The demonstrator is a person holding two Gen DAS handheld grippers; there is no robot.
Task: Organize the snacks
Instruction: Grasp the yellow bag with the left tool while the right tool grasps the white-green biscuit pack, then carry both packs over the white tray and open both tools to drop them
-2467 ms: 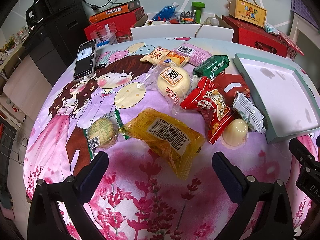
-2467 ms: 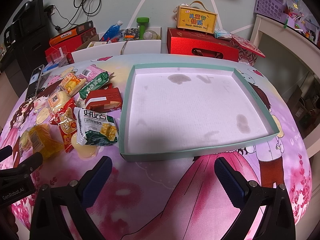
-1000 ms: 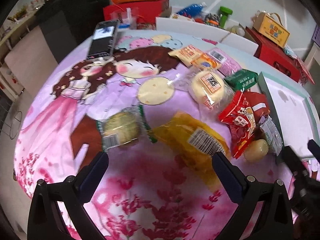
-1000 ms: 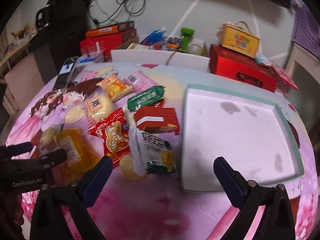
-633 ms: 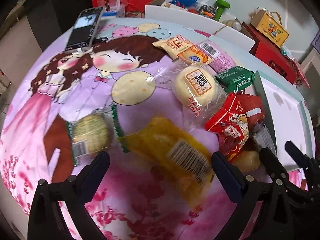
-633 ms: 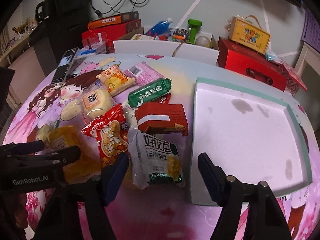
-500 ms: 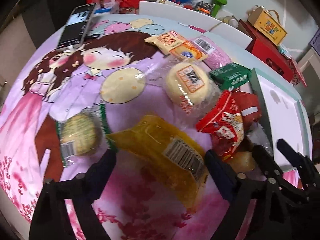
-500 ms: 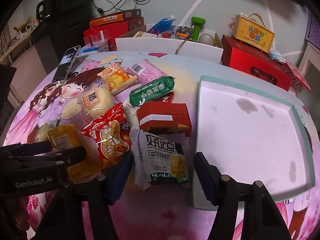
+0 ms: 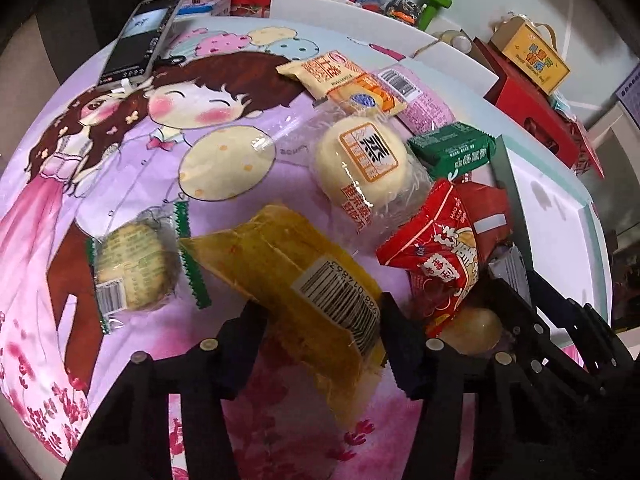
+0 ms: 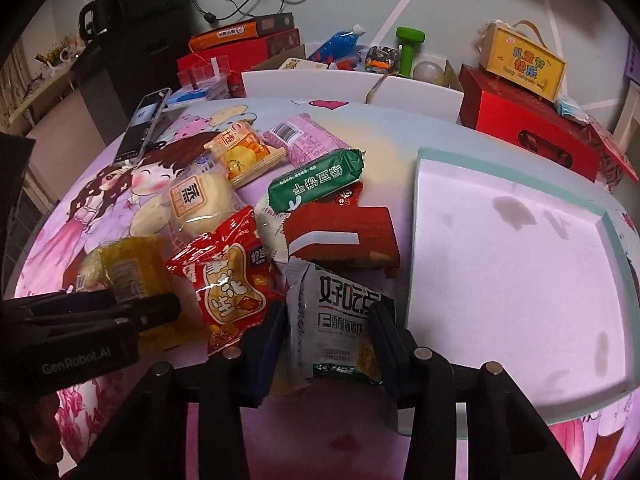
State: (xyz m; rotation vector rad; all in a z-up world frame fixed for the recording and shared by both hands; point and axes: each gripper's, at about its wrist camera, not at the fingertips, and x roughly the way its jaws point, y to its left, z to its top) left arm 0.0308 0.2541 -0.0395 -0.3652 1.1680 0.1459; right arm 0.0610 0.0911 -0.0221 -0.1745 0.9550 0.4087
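left gripper (image 9: 320,344) jaws clamp the yellow packet (image 9: 296,280) near the worktop's front edge; right gripper (image 10: 328,344) jaws clamp the white-green packet (image 10: 340,316) beside the tray (image 10: 516,412).

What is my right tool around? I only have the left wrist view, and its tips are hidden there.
Observer: The right tool straddles a white and green packet, with fingers against both sides.
Operator: Is the tray free?
Observer: Yes, the tray holds no snacks, only a few dark stains.
Operator: Anything lying on that packet?
Observer: Nothing on top; its far end touches a red box.
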